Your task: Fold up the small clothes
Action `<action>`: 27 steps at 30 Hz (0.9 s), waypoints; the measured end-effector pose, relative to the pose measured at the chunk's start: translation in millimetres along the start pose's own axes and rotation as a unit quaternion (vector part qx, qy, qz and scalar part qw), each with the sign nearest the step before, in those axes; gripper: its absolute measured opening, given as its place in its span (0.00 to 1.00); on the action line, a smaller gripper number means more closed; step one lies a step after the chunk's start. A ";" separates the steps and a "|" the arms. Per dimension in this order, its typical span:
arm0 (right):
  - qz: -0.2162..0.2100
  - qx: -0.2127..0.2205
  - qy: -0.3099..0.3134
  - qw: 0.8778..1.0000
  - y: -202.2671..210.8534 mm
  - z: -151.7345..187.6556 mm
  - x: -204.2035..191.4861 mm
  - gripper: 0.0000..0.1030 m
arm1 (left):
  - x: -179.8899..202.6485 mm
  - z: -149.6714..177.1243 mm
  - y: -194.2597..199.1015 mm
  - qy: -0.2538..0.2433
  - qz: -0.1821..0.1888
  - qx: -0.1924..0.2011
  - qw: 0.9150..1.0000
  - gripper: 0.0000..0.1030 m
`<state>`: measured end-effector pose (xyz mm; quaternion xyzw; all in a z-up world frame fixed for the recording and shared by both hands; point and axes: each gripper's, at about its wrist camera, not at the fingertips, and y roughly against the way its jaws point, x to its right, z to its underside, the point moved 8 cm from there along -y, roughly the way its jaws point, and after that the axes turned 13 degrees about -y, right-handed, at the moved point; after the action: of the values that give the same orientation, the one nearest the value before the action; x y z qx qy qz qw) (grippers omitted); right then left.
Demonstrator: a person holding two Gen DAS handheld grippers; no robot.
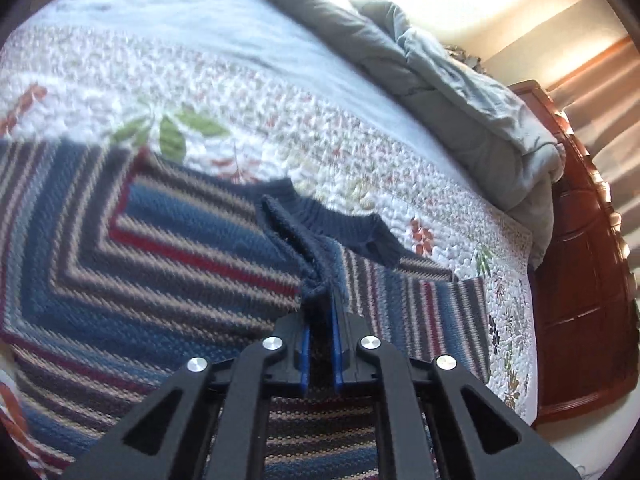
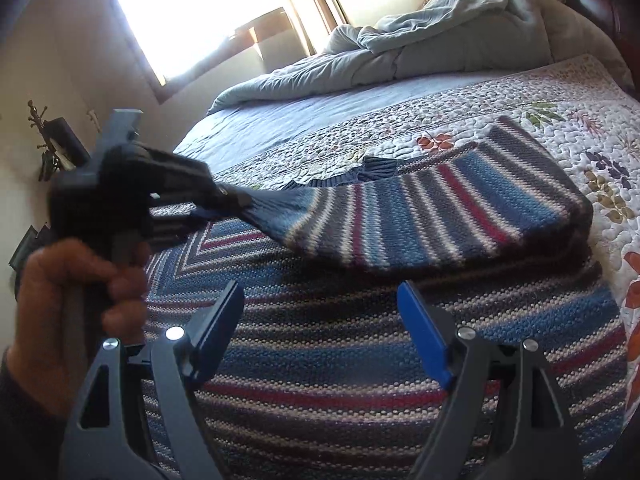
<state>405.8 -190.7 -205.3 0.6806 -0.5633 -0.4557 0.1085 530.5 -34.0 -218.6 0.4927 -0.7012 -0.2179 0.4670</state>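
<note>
A striped knit sweater in blue, red and grey lies on the quilted bed. My left gripper is shut on the dark blue cuff of the sweater's sleeve, holding it lifted across the body near the navy collar. In the right wrist view the left gripper shows at the left in a hand, pulling the striped sleeve over the sweater body. My right gripper is open and empty, hovering over the sweater's lower body.
A floral quilt covers the bed. A rumpled grey comforter is piled at the head. A dark wooden bed frame borders the right. A bright window and wall are beyond the bed.
</note>
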 end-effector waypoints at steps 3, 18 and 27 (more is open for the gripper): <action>0.000 -0.003 0.002 1.000 -1.1 2.3 -2.0 0.76 | -12.3 -11.0 17.1 -0.008 -0.010 0.010 1.000 0.08; 0.004 -0.010 0.012 1.000 -8.1 4.4 -4.0 0.76 | -108.4 37.8 -21.7 0.068 0.002 -0.041 0.997 0.08; 0.001 -0.013 0.007 1.000 -7.3 5.3 -3.8 0.76 | -78.2 23.3 22.4 0.024 -0.047 0.021 0.998 0.53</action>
<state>407.0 -183.0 -211.2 0.6821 -0.5573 -0.4576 0.1216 505.4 41.7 -246.7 0.5400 -0.6701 -0.2127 0.4628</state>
